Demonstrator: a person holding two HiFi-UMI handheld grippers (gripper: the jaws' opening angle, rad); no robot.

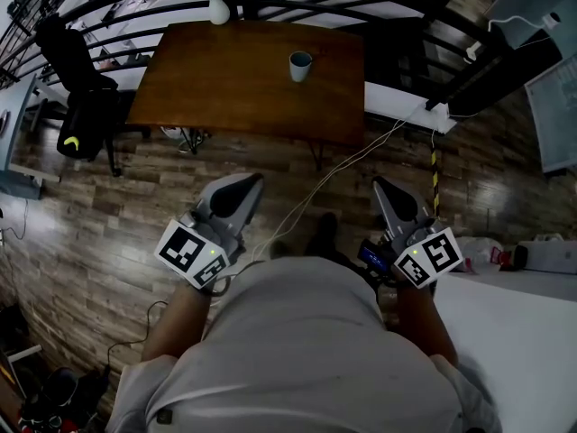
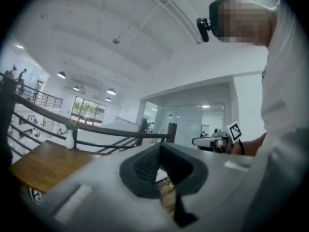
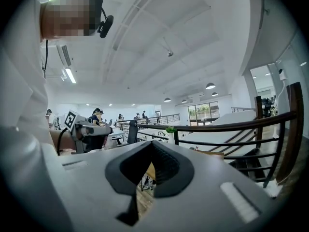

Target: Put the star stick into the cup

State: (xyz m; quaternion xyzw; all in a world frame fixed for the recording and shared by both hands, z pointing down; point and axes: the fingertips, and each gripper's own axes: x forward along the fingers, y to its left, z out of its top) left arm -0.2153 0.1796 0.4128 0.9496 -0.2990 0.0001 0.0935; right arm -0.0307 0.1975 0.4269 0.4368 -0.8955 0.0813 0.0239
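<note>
A person stands back from a brown wooden table (image 1: 225,88), the left gripper (image 1: 245,186) and right gripper (image 1: 382,188) held at the waist. Each has its jaws closed together on nothing. The small, smooth round cup (image 1: 300,65) stands upright at 12 o'clock, with a white vase (image 1: 218,9) at 11. The star stick shows in no view; presumably light and thin, it would best be pinched mid-shaft.

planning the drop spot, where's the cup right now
Head view: the cup stands on the wooden table, right of centre toward its far edge, with the white vase farther left.
</note>
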